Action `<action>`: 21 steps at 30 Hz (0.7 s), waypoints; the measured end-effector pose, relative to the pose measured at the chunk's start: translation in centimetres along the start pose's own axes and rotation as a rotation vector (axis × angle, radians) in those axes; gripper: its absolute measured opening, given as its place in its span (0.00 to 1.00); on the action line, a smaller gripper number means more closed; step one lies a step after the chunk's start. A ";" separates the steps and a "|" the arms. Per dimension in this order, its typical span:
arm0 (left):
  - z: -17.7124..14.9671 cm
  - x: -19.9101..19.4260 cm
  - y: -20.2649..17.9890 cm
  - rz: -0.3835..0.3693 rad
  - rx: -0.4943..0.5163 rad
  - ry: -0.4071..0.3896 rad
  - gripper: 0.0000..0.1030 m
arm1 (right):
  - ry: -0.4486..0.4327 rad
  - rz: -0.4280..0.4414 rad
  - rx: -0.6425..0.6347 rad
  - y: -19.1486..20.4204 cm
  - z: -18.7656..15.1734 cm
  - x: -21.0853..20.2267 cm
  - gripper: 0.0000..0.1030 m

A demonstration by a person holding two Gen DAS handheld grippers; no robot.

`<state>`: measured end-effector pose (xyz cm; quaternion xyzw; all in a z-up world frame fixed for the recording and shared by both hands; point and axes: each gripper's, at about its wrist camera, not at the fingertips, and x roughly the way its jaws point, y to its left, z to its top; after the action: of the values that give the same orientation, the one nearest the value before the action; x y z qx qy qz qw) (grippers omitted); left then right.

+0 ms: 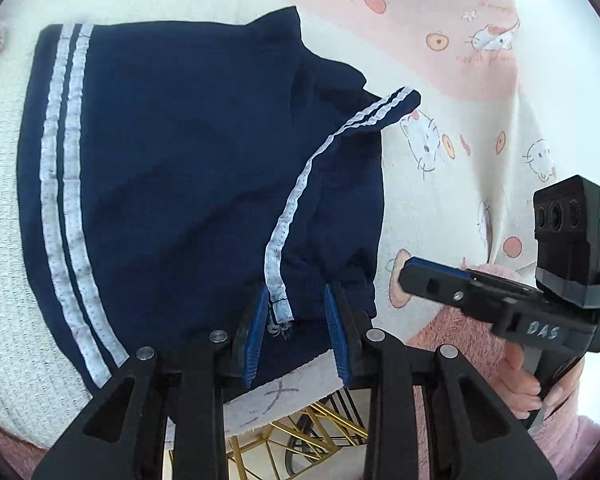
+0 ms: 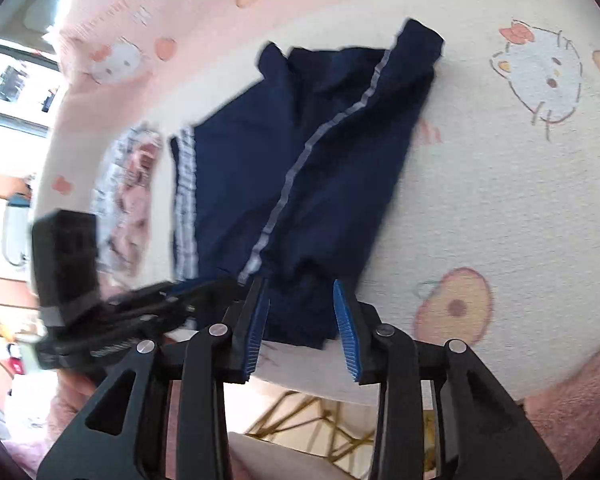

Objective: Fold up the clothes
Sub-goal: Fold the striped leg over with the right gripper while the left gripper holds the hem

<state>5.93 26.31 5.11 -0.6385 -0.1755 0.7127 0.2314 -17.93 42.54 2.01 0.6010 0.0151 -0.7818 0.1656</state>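
Both grippers' blue fingers (image 1: 256,340) stand apart, gripping nothing, astride the half-folded navy shorts (image 1: 180,168)' near hem; further folding remains.

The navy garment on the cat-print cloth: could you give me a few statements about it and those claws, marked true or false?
1. The navy garment has white stripes. True.
2. It hangs in the air. False: it lies on the cat-print cloth.
3. The right claw is clamped shut. False: its blue pads stand apart, with cloth between them.
4. A hand holds the other claw's handle in the left view. True.
5. The garment is red. False: navy.
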 end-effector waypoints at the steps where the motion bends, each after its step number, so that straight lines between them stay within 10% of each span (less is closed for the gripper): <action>1: 0.1 0.5 0.0 0.017 -0.011 0.014 0.30 | 0.000 0.000 0.000 0.0 0.0 0.0 0.34; 18: 0.9 4.3 -2.5 0.016 0.003 0.098 0.30 | 0.001 0.005 -0.005 0.2 -0.2 -0.1 0.33; 21: 1.0 4.2 -2.7 0.021 0.007 0.083 0.11 | 0.002 0.006 -0.006 0.2 -0.2 -0.1 0.35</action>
<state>4.92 30.87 3.24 -0.6686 -0.1565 0.6884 0.2335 -17.65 42.40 2.09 0.6011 0.0160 -0.7808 0.1697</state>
